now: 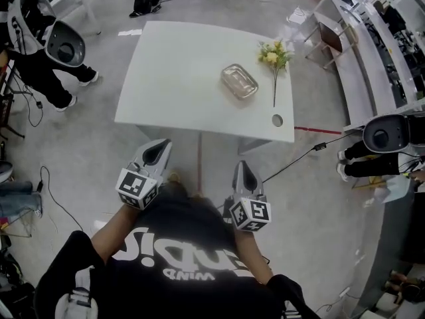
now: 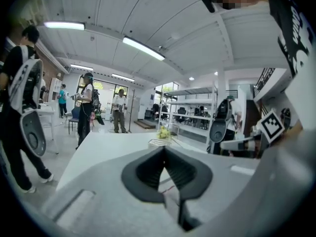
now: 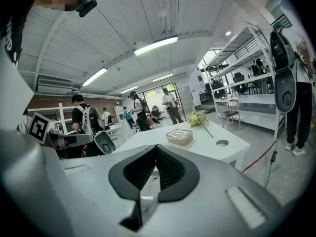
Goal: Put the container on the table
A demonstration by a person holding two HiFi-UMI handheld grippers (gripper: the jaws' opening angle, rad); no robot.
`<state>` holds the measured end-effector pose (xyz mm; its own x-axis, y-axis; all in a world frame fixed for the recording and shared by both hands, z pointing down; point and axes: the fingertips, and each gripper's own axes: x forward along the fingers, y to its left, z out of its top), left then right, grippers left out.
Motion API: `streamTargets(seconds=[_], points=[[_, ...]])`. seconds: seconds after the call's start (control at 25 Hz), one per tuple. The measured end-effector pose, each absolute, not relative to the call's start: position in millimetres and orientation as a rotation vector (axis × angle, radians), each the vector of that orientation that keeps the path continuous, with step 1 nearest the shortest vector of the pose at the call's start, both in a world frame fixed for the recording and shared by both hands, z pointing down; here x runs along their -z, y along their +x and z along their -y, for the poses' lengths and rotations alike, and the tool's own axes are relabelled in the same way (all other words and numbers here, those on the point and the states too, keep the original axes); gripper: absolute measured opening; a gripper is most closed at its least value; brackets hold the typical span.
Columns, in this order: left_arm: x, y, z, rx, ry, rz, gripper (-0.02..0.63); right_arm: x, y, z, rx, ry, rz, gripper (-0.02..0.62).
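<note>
White square table (image 1: 179, 78) on pale grey polished floor (image 1: 80, 151); white metal shelving (image 1: 382, 45) along one wall; fluorescent ceiling strips (image 3: 155, 45) lit.

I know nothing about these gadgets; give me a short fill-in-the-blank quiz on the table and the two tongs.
The flowers beside the clear container on the white table are ____ in colour.
The jaws of the left tongs and the right tongs are both ____.
The number of containers on the table is ____.
Missing words: yellow; shut; one.
</note>
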<state>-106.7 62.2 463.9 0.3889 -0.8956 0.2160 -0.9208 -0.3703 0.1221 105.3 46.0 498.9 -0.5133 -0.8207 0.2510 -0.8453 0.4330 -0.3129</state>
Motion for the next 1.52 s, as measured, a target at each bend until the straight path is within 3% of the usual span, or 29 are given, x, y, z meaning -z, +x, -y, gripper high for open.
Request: streamTargets(seconds=[1.52], points=[[-494.7,-130.8,-29.4,-0.159,2.289,1.648,0.002,-509.7,88.7,-16.8,-0.636,1.514,2.588,0.000]])
